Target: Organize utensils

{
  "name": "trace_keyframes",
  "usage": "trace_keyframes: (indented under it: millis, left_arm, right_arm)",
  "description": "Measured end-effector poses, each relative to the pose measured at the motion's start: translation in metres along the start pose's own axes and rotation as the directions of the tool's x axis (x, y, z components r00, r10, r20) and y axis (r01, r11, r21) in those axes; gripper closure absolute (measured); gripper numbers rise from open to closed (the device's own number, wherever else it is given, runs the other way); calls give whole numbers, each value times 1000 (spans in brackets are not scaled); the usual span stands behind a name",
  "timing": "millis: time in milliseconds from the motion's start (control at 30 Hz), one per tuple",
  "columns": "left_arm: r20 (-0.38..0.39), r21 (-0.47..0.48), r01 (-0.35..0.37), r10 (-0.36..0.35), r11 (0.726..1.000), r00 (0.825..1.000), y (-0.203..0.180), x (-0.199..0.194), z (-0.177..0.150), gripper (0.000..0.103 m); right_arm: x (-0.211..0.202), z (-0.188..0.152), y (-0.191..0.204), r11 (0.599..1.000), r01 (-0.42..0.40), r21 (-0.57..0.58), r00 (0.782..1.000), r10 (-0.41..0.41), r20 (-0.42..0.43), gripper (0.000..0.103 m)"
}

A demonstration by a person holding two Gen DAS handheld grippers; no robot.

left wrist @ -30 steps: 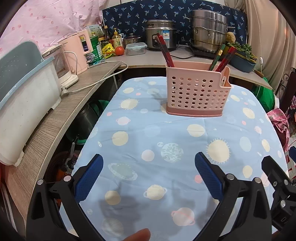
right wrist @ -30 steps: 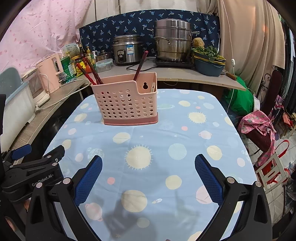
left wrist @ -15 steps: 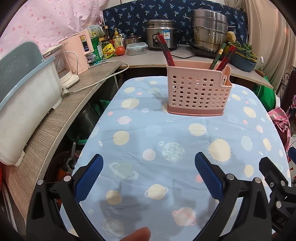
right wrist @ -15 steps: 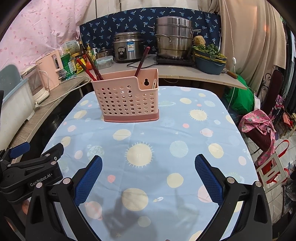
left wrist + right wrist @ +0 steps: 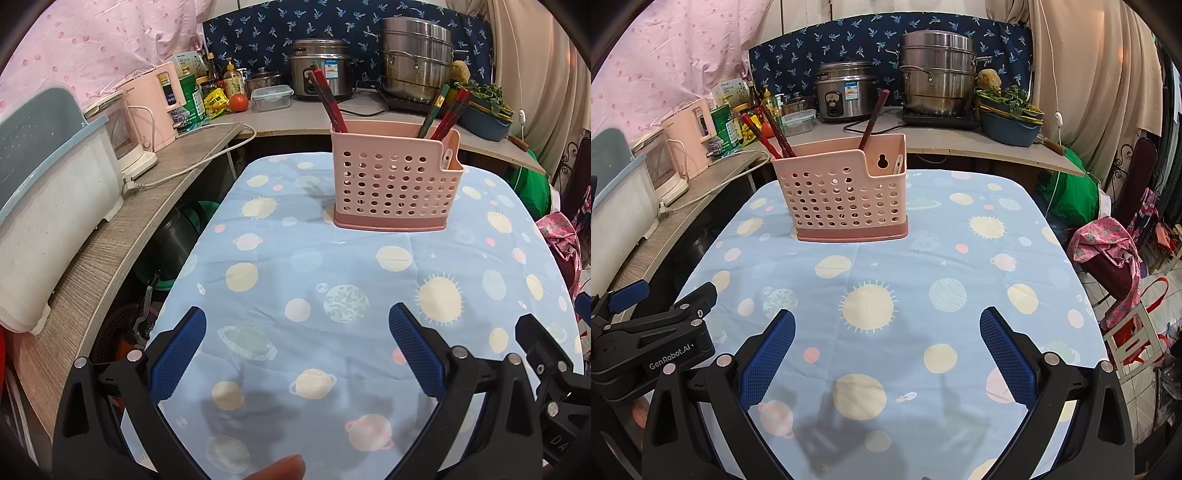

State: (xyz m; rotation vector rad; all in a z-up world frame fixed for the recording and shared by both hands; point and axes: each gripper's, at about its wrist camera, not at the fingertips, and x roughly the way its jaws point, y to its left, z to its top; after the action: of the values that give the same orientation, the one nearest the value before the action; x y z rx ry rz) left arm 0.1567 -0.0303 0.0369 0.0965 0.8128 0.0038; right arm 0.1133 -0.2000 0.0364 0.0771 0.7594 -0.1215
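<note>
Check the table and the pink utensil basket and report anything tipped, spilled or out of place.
Nothing stands out. The pink basket stands upright on the tablecloth, with the chopsticks leaning inside it and none lying loose on the cloth. No spill shows. The left gripper and right gripper are open and hold nothing.

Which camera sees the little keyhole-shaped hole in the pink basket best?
The right wrist view. There the keyhole-shaped hole faces the camera in the lower right section of the pink basket, with a pale utensil beside it. The left wrist view sees the pink basket more from the left, so no such hole shows there.
</note>
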Motion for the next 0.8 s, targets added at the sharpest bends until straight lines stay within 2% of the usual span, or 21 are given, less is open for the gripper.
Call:
trace_keyframes:
  millis: [800]
  left_arm:
    - [-3,3,-5,5,1000,1000,-3,1,1,8]
  right_arm:
    - [6,-3,0,1000,-1,2,1000,1,-7,6]
